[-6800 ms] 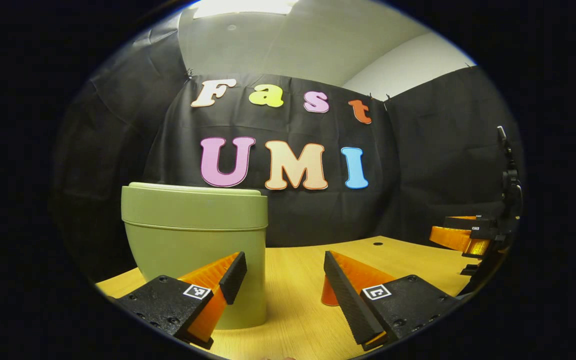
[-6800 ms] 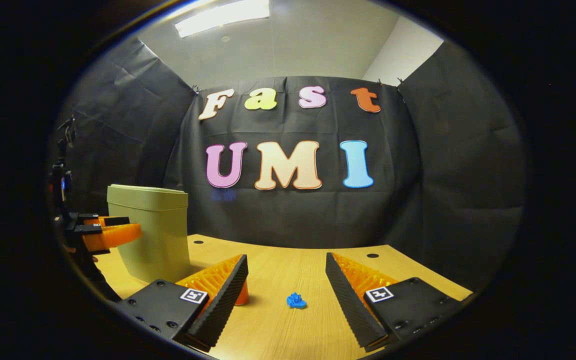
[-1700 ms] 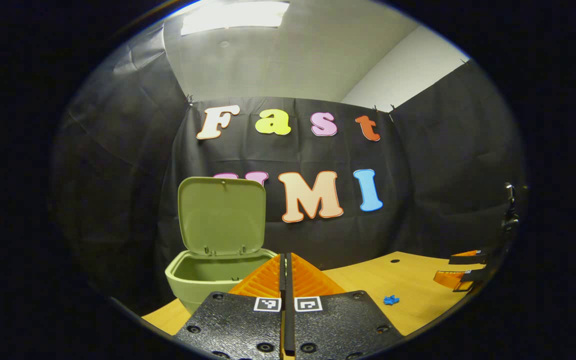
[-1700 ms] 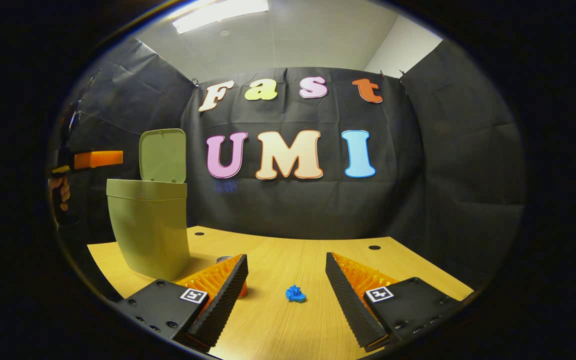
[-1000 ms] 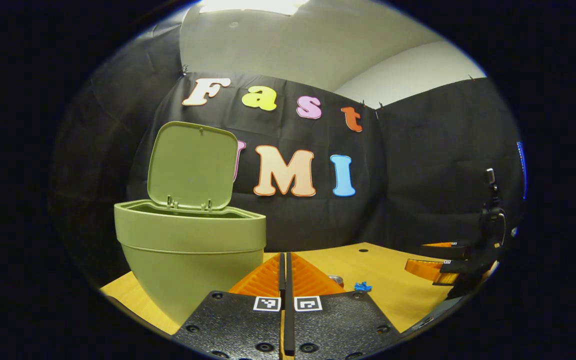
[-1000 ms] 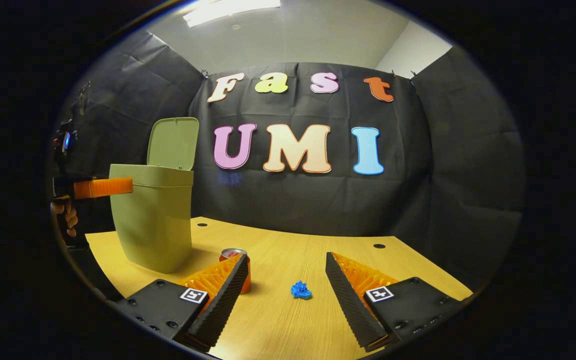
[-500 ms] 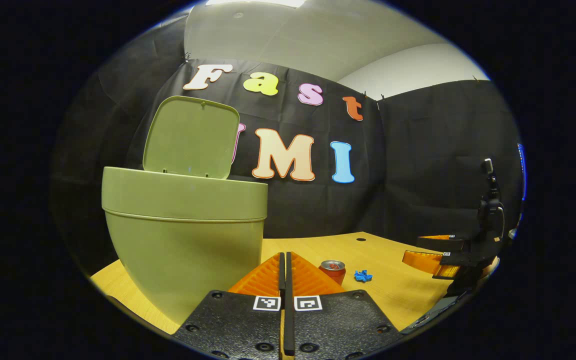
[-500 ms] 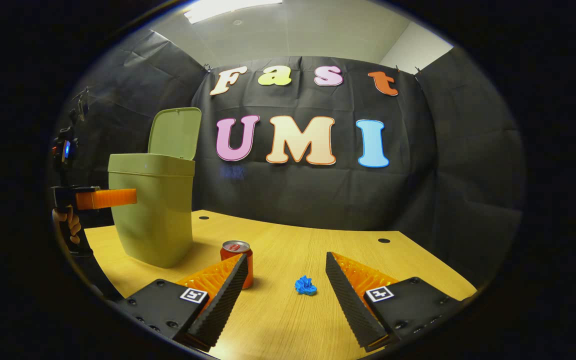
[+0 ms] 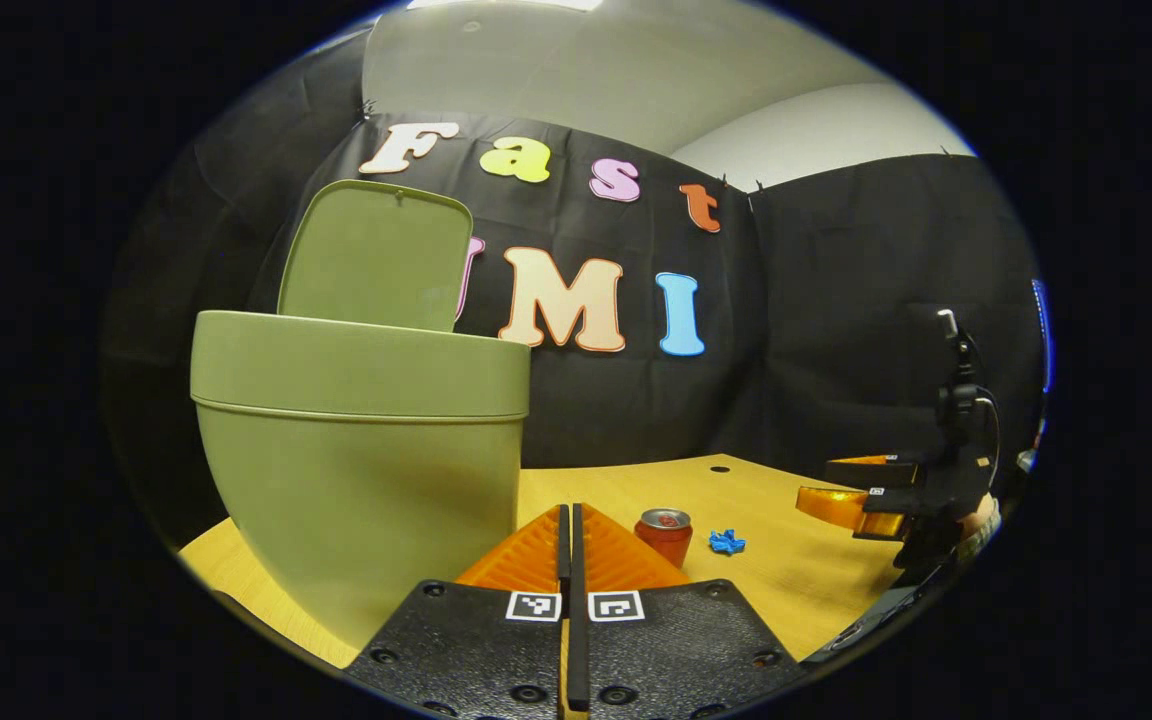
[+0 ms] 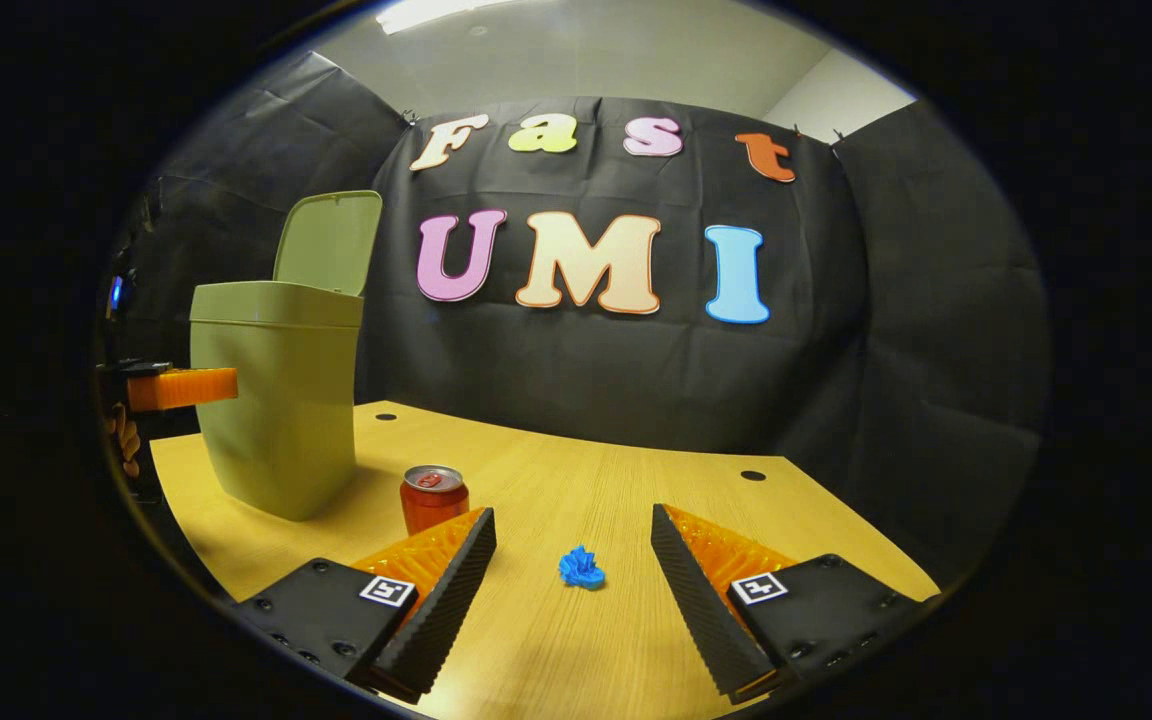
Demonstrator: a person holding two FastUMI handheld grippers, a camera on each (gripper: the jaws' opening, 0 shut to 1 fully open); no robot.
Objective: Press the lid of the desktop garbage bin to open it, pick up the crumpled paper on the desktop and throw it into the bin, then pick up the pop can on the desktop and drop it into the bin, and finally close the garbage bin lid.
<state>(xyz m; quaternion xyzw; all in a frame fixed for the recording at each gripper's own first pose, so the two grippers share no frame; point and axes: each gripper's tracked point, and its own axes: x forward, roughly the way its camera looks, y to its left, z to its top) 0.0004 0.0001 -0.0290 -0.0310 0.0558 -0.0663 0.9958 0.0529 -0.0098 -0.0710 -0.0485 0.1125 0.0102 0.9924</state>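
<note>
The green garbage bin (image 9: 356, 450) (image 10: 276, 400) stands on the left of the wooden table (image 10: 586, 640), its lid (image 9: 371, 255) (image 10: 331, 242) raised upright. A red pop can (image 10: 433, 497) (image 9: 663, 532) stands upright to the bin's right. A small blue crumpled paper (image 10: 581, 568) (image 9: 726, 542) lies right of the can. My right gripper (image 10: 573, 560) (image 9: 861, 485) is open, low over the table, with the paper just ahead between its fingers. My left gripper (image 9: 569, 520) (image 10: 181, 387) is shut on nothing, beside the bin's front wall.
Black cloth walls (image 10: 886, 330) close the booth behind and on both sides. Two small round holes (image 10: 753, 475) sit near the table's far edge. A hand (image 10: 121, 435) holds the left gripper's handle at the left.
The bin's lid went from closed to raised, and my left gripper shut. It then dropped from above the rim to beside the bin. My right gripper tilted down toward the paper.
</note>
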